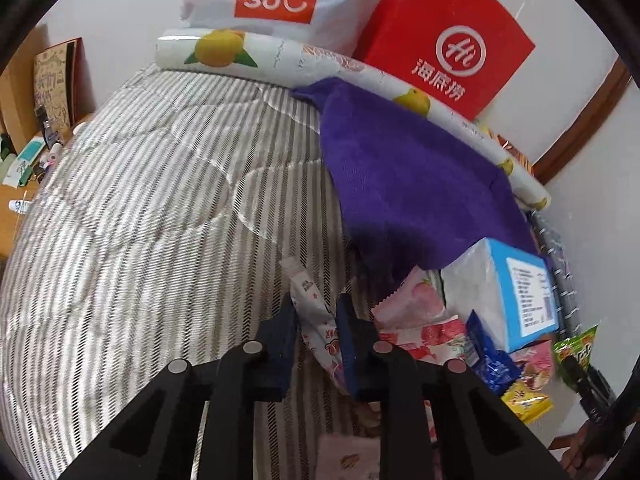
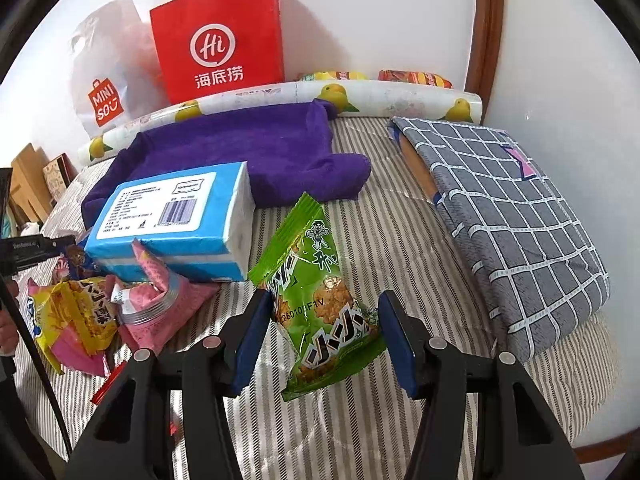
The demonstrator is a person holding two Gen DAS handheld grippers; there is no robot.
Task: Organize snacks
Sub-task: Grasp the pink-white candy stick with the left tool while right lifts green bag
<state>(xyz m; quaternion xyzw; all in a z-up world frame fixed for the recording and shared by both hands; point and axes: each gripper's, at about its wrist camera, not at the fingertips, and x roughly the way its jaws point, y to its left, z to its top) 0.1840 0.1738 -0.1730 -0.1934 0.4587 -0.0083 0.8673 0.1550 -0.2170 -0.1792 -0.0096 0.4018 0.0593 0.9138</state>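
Observation:
My left gripper (image 1: pixel 316 304) is shut on a slim white stick packet with red stars (image 1: pixel 318 322), whose far end lies on the striped bedcover (image 1: pixel 140 200). To its right is a heap of snacks: a pink peach packet (image 1: pixel 412 300), a blue packet (image 1: pixel 488 356) and a yellow one (image 1: pixel 524 400). My right gripper (image 2: pixel 322 300) is shut on a green rice-cracker bag (image 2: pixel 320 280), held upright just above the bedcover (image 2: pixel 400 220). The same heap shows to its left, with a yellow bag (image 2: pixel 80 312) and a pink bag (image 2: pixel 160 296).
A blue tissue pack (image 2: pixel 176 216) lies partly on a purple towel (image 2: pixel 240 148). A red paper bag (image 2: pixel 220 40), a white Miniso bag (image 2: pixel 100 92) and a rolled lemon-print mat (image 2: pixel 380 96) line the wall. Folded grey checked cloth (image 2: pixel 512 232) lies at right.

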